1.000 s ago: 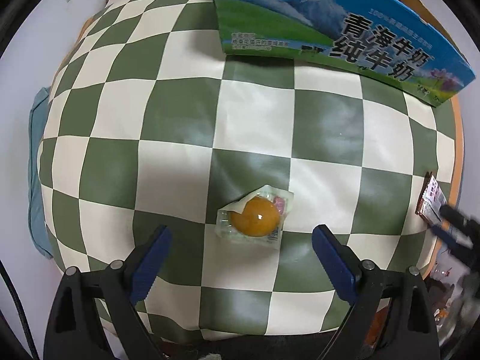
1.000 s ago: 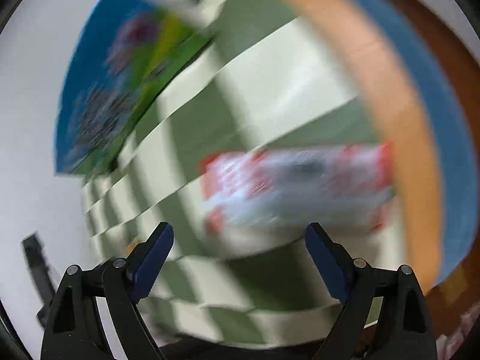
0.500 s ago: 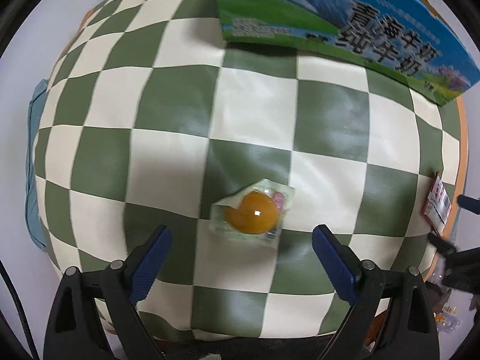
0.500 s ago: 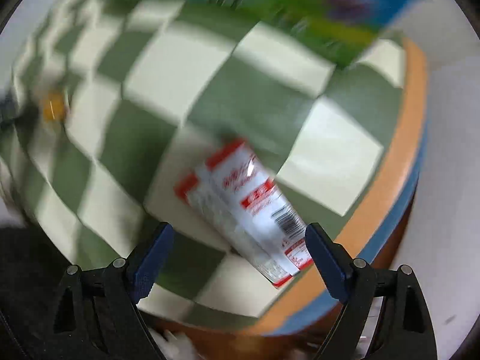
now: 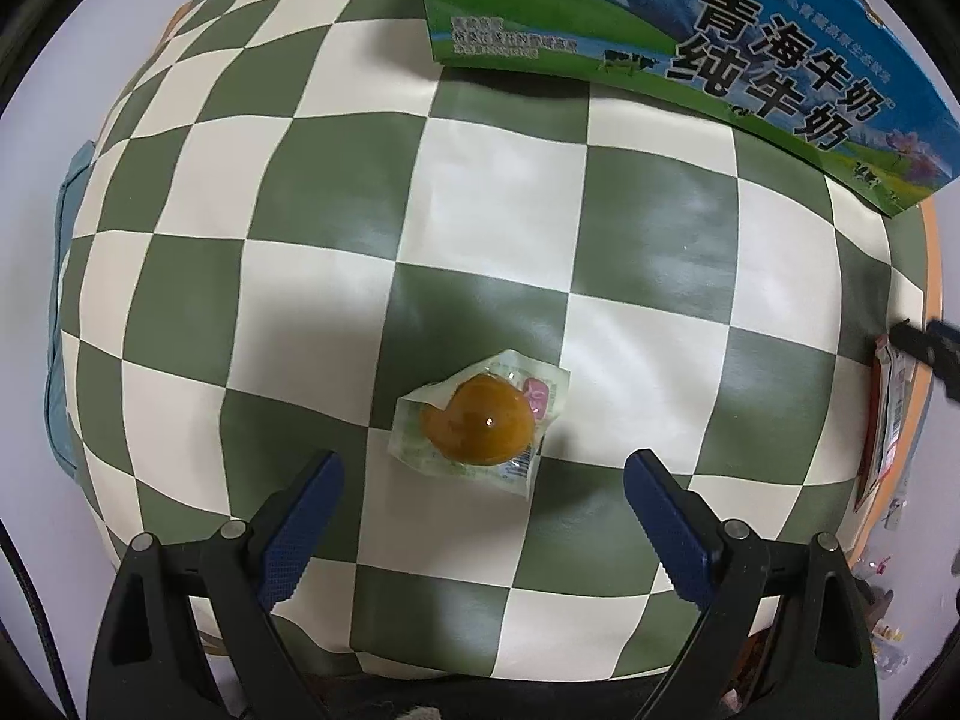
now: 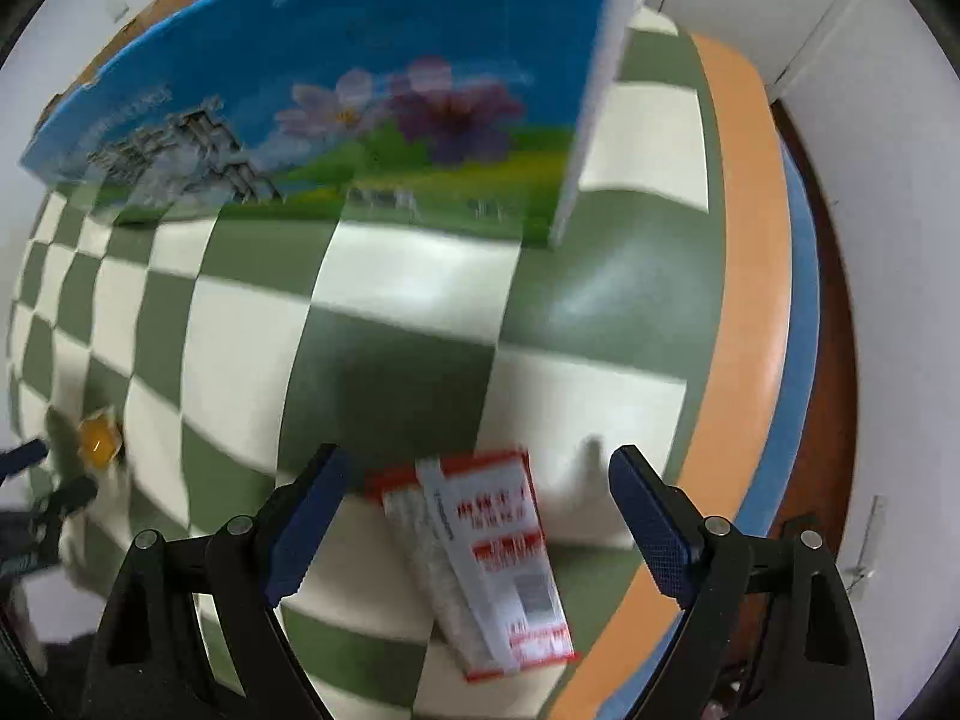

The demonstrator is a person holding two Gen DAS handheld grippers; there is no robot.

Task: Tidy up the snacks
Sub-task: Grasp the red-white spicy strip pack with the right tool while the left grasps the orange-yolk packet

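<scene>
A clear-wrapped orange snack (image 5: 483,418) lies on the green-and-cream checked table cover (image 5: 492,222), just ahead of my left gripper (image 5: 483,486), which hangs open above it with nothing between its fingers. A red-and-white snack packet (image 6: 486,558) lies flat near the table's right edge, under my right gripper (image 6: 477,492), which is open and clear of it. That packet (image 5: 888,414) shows edge-on at the far right of the left wrist view, with the right gripper's fingers (image 5: 927,342) above it. The orange snack (image 6: 99,443) appears small at the left of the right wrist view.
A large blue-and-green milk carton box (image 5: 690,42) stands at the back of the table (image 6: 336,102). The table's orange rim (image 6: 750,300) curves along the right, with a blue band and floor beyond it. A blue cushion edge (image 5: 63,312) shows past the left side.
The right wrist view has swung and rolled: the red-and-white packet now sits between and below the right fingers, and the milk box fills the top. The left view barely shifted.
</scene>
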